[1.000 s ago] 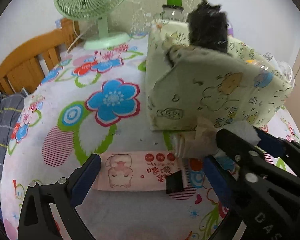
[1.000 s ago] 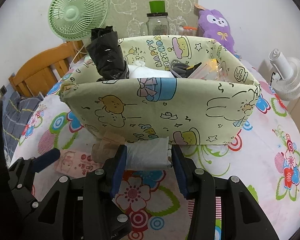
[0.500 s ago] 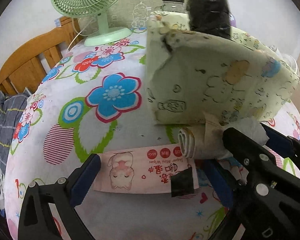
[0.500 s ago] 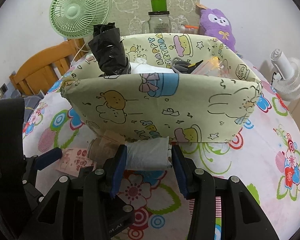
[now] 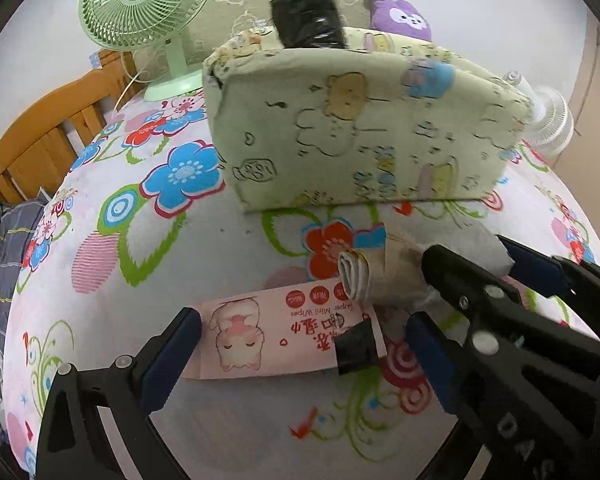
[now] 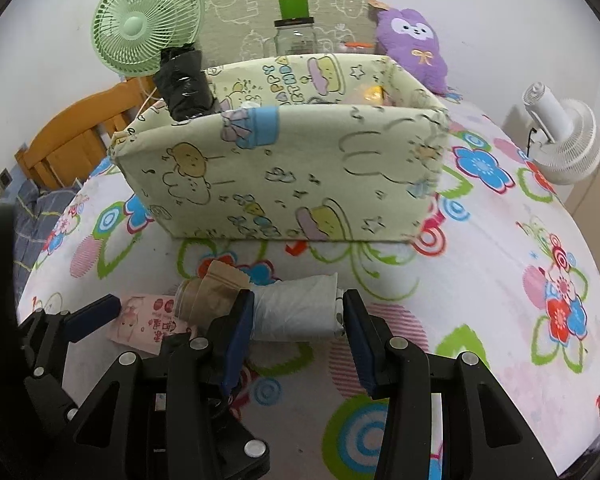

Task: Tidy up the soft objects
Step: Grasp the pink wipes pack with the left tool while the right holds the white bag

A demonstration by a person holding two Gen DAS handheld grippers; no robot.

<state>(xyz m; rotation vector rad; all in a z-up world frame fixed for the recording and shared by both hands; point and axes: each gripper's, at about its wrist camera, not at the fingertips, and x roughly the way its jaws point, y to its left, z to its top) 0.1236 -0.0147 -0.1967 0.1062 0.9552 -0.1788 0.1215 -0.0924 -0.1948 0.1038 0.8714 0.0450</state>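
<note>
Rolled white plastic bags [image 6: 296, 308] banded in brown paper are gripped crosswise between the right gripper [image 6: 298, 322] fingers, just before the pale-green cartoon fabric box [image 6: 288, 172]. The pink flat wipes packet [image 5: 284, 332] is straddled, ungrasped, by the spread left gripper [image 5: 300, 344] fingers on the table.

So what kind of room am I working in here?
Probably a bedroom at home: a floral sheet covers the surface, a wooden headboard stands behind it, and a purple plush toy and green desk fan sit nearby.

A green fan [image 6: 146, 26], glass jar [image 6: 294, 36] and white fan [image 6: 566, 138] stand behind.
</note>
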